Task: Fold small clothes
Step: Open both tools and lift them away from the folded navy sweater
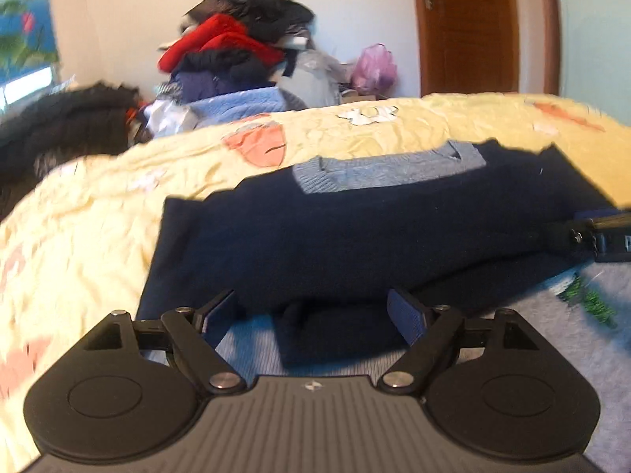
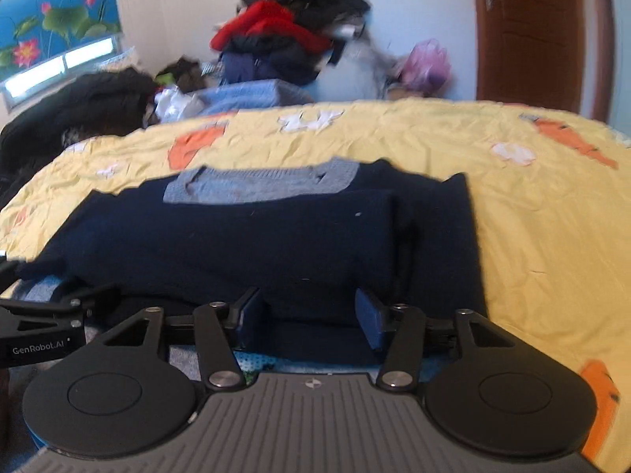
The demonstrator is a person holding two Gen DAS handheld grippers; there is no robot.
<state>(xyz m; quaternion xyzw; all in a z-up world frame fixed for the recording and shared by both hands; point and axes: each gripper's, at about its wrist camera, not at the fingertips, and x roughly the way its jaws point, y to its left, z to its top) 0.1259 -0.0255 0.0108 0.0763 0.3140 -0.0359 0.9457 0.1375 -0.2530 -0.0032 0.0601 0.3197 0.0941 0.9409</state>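
A navy sweater with a grey collar lies folded on the yellow bed sheet. Its near hem rests on a light blue-grey garment. My left gripper is open at that hem; navy cloth lies between the pads, which do not press it. The right gripper shows at the right edge of the left wrist view. In the right wrist view the sweater fills the middle. My right gripper stands open over its near right hem, with my left gripper at the left.
A tall heap of clothes with a red garment stands beyond the bed. A black coat lies at the left, a pink bag and a wooden door at the back right. The yellow sheet extends to the sweater's right.
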